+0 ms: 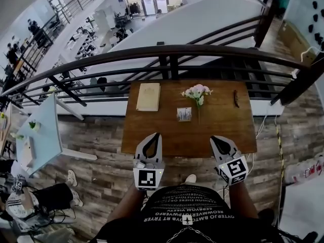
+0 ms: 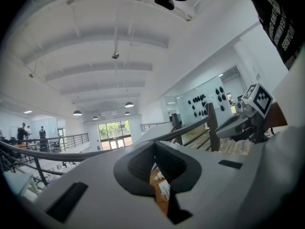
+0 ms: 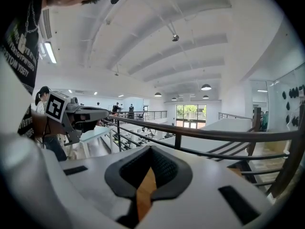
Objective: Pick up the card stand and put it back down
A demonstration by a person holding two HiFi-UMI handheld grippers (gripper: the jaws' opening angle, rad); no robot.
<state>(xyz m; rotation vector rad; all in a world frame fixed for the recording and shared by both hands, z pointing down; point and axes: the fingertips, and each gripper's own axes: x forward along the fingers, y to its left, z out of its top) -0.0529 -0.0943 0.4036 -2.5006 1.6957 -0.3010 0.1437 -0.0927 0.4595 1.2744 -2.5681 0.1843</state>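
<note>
The card stand [image 1: 184, 114] is small and pale, with a printed card in it. It stands upright near the middle of the brown wooden table [image 1: 223, 130]. Both grippers hover over the table's near edge, well short of the stand. My left gripper [image 1: 151, 137] is to the stand's near left, jaws shut with nothing between them. My right gripper [image 1: 217, 139] is to its near right, also shut and empty. In the left gripper view a sliver of the card stand [image 2: 164, 189] shows through the hollow of the left gripper [image 2: 155, 146]. The right gripper [image 3: 151, 149] frames only bare wood.
A beige book [image 1: 148, 96] lies at the table's far left. A bunch of pink and white flowers [image 1: 197, 91] is at the far middle and a small dark object [image 1: 236, 98] at the far right. A dark railing [image 1: 167, 52] runs behind the table. A light blue table [image 1: 40, 133] stands to the left.
</note>
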